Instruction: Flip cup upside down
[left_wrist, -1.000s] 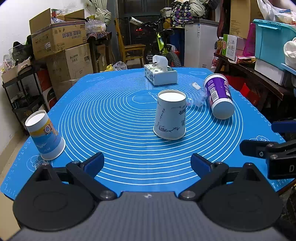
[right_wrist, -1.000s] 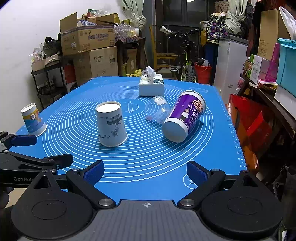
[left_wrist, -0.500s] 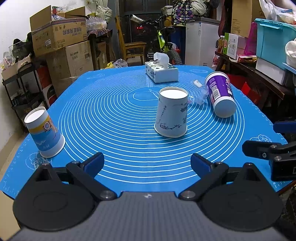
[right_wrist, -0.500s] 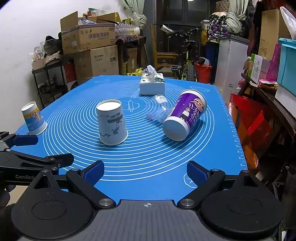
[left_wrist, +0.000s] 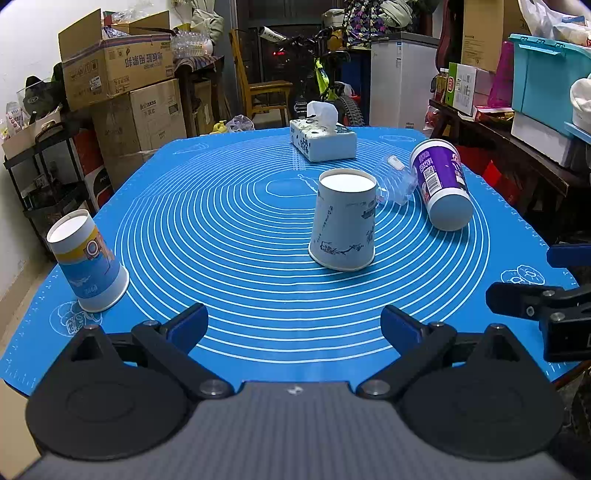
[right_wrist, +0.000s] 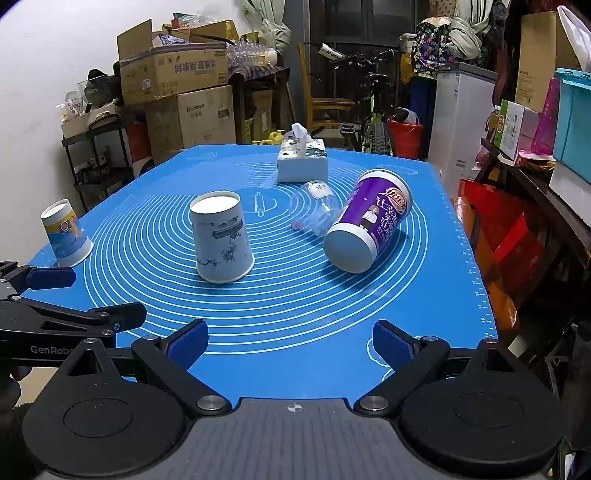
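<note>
A white paper cup with ink drawings (left_wrist: 343, 221) stands upside down near the middle of the blue mat (left_wrist: 221, 229); it also shows in the right wrist view (right_wrist: 221, 236). A blue and yellow paper cup (left_wrist: 86, 260) stands upside down at the mat's left edge, also in the right wrist view (right_wrist: 64, 238). A purple cup (left_wrist: 441, 184) lies on its side at the right, also in the right wrist view (right_wrist: 369, 221). My left gripper (left_wrist: 293, 326) is open and empty at the near edge. My right gripper (right_wrist: 290, 341) is open and empty there too.
A tissue box (left_wrist: 323, 138) stands at the mat's far side. A clear plastic cup (right_wrist: 314, 212) lies beside the purple cup. Cardboard boxes (left_wrist: 118, 62), a shelf, a chair, a bicycle and a white fridge (left_wrist: 402, 77) surround the table.
Both grippers have drifted slightly; the cups sit a little higher in the views. Nothing on the mat has moved and both grippers stay open.
</note>
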